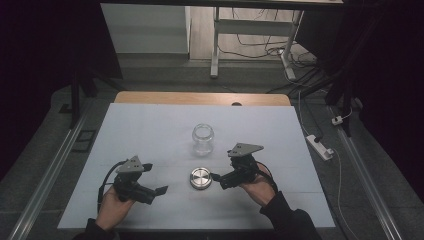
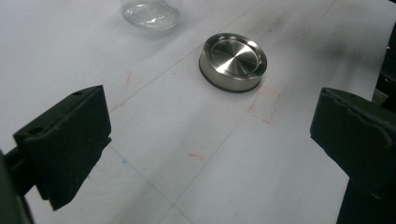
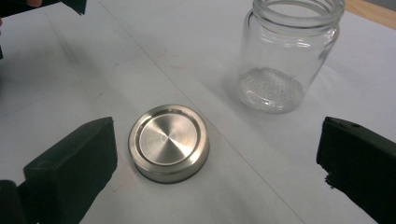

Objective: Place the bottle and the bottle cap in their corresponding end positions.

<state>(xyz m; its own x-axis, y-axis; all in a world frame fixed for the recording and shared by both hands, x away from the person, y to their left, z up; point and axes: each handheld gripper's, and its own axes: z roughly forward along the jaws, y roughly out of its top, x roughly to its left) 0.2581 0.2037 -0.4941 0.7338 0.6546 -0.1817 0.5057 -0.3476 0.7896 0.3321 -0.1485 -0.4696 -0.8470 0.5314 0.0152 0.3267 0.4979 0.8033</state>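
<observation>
On the white table [image 1: 150, 130], only two things: a clear glass jar [image 1: 203, 138] and a round metal lid [image 1: 200, 178]. Around the table, dark floor with cables and a white power strip [image 1: 320, 146] at the right. Nothing standing between the grippers and the lid.

Lid lying flat, top side up, just in front of the open jar, not touching it. Brushed silver surface with a raised ring, dark edge at the bottom. Jar upright, empty, with a threaded neck.

Right gripper [image 1: 218, 180] just beside the lid, jaws spread wide, holding nothing. Left gripper [image 1: 160, 192] a bit further to the left of the lid, jaws also spread wide, nothing between them.
</observation>
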